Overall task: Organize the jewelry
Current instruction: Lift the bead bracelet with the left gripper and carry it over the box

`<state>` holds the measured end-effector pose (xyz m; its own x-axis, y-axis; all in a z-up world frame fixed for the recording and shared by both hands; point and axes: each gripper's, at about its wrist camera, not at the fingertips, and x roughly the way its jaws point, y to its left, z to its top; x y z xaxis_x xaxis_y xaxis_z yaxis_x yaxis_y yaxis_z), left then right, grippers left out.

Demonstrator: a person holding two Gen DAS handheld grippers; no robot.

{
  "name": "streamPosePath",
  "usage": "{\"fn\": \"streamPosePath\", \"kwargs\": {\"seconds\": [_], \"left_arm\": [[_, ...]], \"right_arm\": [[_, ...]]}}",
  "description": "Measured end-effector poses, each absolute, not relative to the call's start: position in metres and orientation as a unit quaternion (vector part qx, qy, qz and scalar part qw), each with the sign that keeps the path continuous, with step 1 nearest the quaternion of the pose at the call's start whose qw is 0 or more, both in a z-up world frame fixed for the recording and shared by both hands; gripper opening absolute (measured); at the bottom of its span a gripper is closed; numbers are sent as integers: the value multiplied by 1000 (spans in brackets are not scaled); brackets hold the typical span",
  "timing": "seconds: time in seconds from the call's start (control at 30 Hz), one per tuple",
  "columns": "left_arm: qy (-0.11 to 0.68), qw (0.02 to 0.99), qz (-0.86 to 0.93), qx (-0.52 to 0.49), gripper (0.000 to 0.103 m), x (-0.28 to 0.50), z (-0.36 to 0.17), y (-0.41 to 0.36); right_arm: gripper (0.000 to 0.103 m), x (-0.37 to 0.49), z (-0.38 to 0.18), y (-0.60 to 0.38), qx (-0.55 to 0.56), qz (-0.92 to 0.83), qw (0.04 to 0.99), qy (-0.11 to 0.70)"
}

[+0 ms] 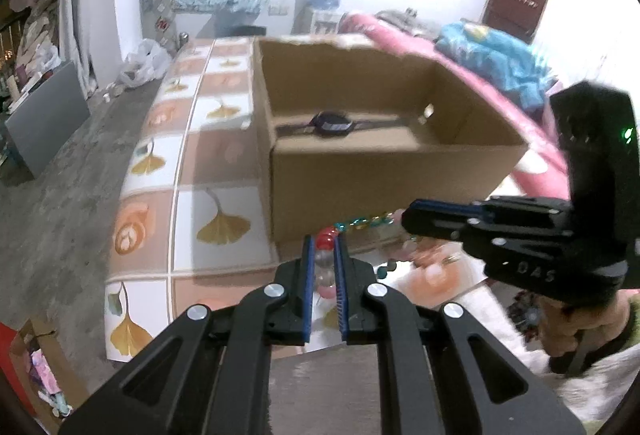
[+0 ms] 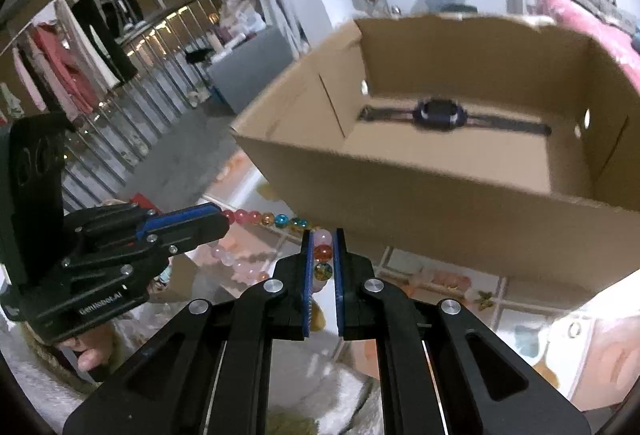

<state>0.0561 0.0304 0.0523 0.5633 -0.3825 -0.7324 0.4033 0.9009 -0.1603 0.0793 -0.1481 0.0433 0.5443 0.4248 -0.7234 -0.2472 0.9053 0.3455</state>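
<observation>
Left gripper [image 1: 324, 243] and right gripper [image 2: 323, 255] each pinching the bead necklace [image 2: 276, 219], strand stretched between them, wristwatch [image 1: 332, 123] inside cardboard box [image 1: 380, 171] on table [image 1: 192, 163]

A table [image 1: 188, 171] covered with a checked cloth of white and peach squares printed with yellow ginkgo leaves fills the middle of the left wrist view; its left edge drops to a grey concrete floor [image 1: 60, 203]. An open cardboard box [image 1: 384, 171] stands directly on the cloth, in the centre and right of the frame. In the right wrist view the same cloth [image 2: 440, 287] shows under the box [image 2: 440, 219], along the lower middle. Both views are blurred.
</observation>
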Motion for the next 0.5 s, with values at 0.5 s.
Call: {"fn": "streamPosePath", "kwargs": {"seconds": [0.5], "left_arm": [[332, 907, -260, 23, 9, 106, 144, 1]], "right_arm": [[7, 130, 122, -190, 133, 225, 892, 368]]}}
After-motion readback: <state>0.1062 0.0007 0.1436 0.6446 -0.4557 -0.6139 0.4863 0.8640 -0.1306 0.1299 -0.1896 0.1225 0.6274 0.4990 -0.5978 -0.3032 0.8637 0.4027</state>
